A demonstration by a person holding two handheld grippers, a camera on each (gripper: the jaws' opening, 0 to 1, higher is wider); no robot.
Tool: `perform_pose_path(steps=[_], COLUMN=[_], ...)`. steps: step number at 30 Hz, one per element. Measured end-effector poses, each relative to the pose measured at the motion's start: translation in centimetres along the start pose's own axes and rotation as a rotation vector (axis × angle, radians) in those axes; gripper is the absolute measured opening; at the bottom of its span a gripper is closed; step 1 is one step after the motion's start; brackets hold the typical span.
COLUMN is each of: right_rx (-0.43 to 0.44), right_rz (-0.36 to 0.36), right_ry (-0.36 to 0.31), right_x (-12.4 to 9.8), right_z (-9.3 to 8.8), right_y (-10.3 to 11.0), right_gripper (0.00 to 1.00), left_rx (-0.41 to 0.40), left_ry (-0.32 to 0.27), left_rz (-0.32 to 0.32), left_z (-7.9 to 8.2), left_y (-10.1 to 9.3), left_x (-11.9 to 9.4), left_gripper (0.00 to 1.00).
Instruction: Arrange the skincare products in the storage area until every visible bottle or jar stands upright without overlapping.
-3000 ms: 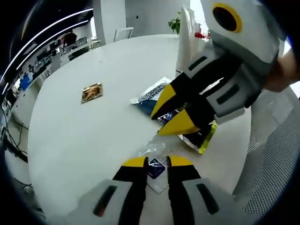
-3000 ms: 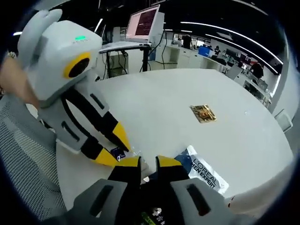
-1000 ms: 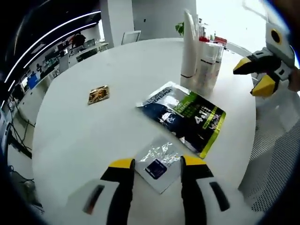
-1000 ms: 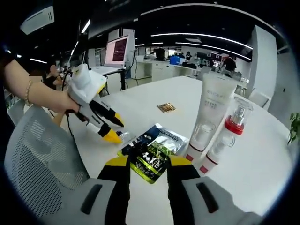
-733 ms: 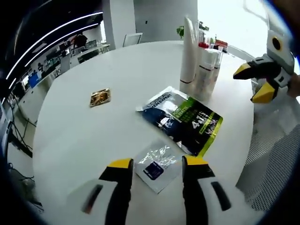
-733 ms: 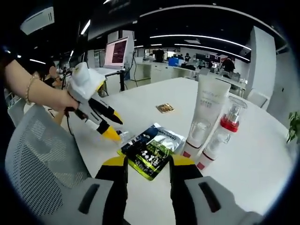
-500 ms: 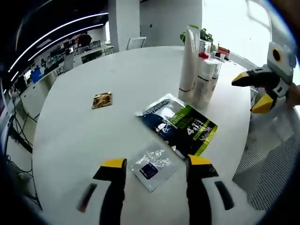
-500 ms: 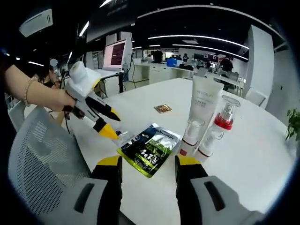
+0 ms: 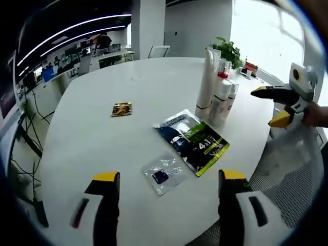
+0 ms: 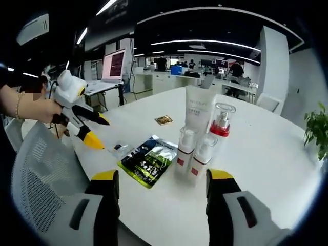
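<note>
My left gripper [image 9: 166, 179] wide open, empty | right gripper [image 10: 163, 177] wide open, empty | bottles [image 10: 200, 146] upright on table [image 9: 92, 128] | sachets [image 9: 192, 141] flat

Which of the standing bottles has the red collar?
The clear-capped pump bottle, taller than the two small white bottles in front and beside the white tube.

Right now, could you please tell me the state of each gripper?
Left gripper: tongs open, holding nothing.
Right gripper: tongs open, holding nothing.
</note>
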State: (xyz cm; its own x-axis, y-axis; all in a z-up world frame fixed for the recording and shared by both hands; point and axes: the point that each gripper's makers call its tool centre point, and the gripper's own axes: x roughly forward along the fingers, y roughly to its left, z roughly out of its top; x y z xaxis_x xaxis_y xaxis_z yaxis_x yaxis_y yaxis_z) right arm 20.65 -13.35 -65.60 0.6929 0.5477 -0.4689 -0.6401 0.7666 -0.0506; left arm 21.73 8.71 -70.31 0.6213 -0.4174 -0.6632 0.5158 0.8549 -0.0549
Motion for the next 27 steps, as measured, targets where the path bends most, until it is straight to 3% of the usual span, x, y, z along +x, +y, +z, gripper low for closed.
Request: perform_pose_path(steps=[13,27], right_rx=[0.050,0.053], right_rz=[-0.007,0.014], right_ry=[-0.039,-0.051], right_x=[-0.7,-1.3], right_z=[0.6,1.1], right_y=[-0.3,0.1], right_gripper=[0.79,0.85], left_rx=[-0.027,-0.050], left_ry=[-0.002,-0.030], left_rz=[0.028,0.041], left_z=[-1.0,-0.6], left_y=[0.1,-0.4], left_x=[-2.1,-4.1], left_gripper=[0.92,0.99])
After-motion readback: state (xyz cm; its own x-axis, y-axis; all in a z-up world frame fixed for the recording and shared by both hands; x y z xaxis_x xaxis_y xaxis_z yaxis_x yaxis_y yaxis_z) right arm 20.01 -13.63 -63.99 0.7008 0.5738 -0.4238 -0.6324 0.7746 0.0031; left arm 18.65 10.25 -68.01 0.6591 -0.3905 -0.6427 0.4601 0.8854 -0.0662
